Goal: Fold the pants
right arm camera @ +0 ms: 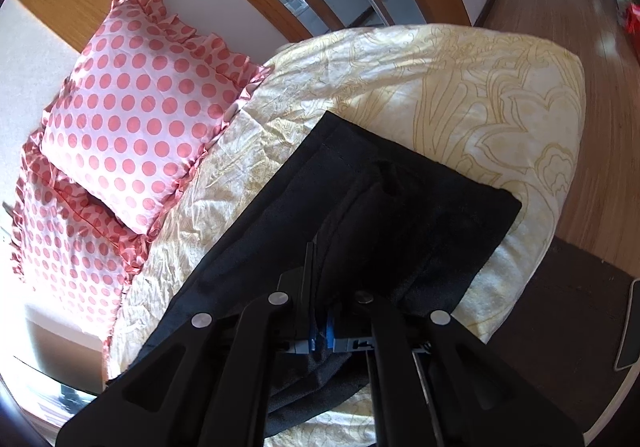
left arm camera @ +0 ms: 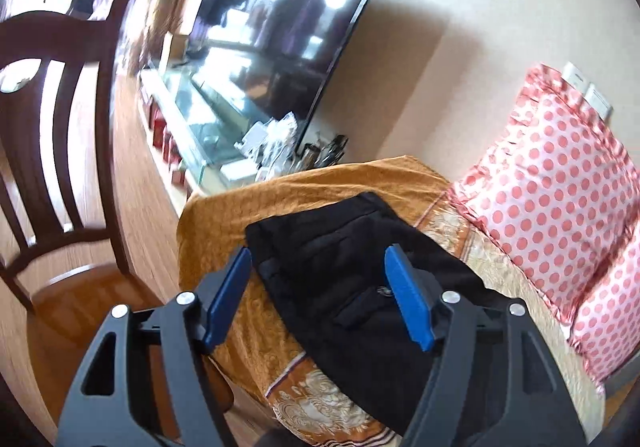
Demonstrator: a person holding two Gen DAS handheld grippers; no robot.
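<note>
Black pants (left arm camera: 340, 267) lie on a patterned bedspread (left arm camera: 224, 223), waist end with a back pocket and button toward me in the left wrist view. My left gripper (left arm camera: 318, 259) is open, its blue fingers (left arm camera: 408, 307) spread above the waist area, holding nothing. In the right wrist view the pants (right arm camera: 400, 203) lie across the cream bedspread (right arm camera: 480, 87), leg ends folded over. My right gripper (right arm camera: 324, 287) is shut on a raised fold of the pants fabric; the blue pads are mostly hidden by cloth.
Pink polka-dot pillows (left arm camera: 560, 199) lie beside the pants, also in the right wrist view (right arm camera: 136, 119). A dark wooden chair (left arm camera: 56, 127) stands left of the bed. A TV (left arm camera: 288, 35) on a glass stand is beyond. Wooden floor (right arm camera: 560, 7) borders the bed edge.
</note>
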